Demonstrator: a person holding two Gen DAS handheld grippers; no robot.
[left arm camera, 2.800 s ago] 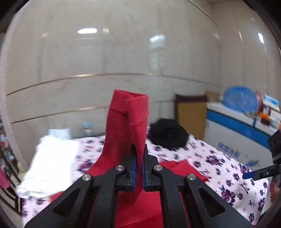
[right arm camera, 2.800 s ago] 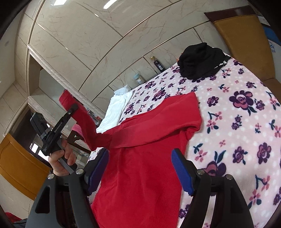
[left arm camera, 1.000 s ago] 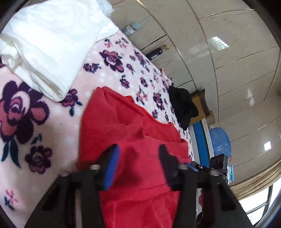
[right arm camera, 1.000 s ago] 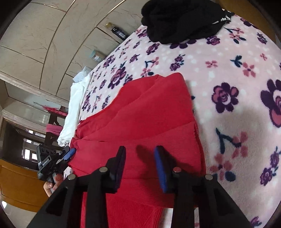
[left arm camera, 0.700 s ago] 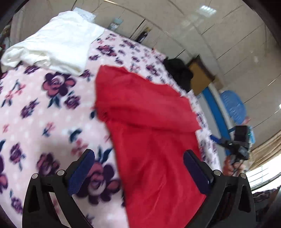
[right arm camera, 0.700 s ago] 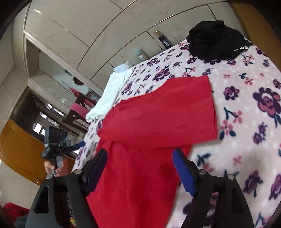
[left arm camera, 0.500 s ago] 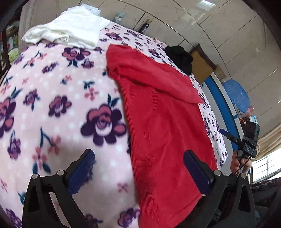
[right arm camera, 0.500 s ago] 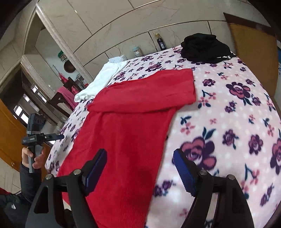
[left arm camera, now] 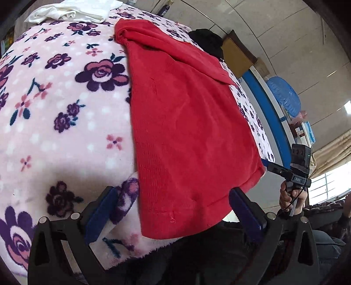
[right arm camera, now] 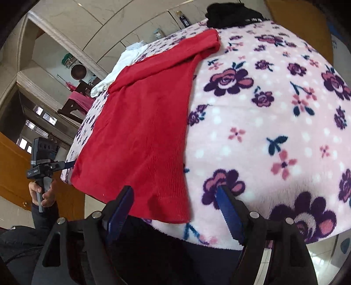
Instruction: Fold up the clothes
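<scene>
Red sweater (left arm camera: 188,122) lies flat on the flowered pink blanket (left arm camera: 54,114), its hem hanging a little over the near edge and both sleeves folded across the far end (one long red band up there).

Starting at the left: a white garment (left arm camera: 72,12) sits bunched at the far left corner of the blanket, and a dark bottle (left arm camera: 165,9) stands by the tiled wall behind it. Now the left gripper (left arm camera: 173,210) comes into the picture, and its jaws have just been opening; they stand wide apart and grip nothing, with the sweater's left hem corner lying beyond the gap between them.

Moving right across the sweater: the right gripper (right arm camera: 175,210) hovers at the other hem corner, and its jaws have just been opening too. They stand apart with nothing pinched, one blue pad (right arm camera: 119,210) over the red knit and the other over the blanket. In the left wrist view a hand (left arm camera: 291,197) grips that tool's handle just off the blanket's edge.

Far right and back: a black garment (right arm camera: 232,13) is heaped at the blanket's far corner, well apart from the sweater.
</scene>
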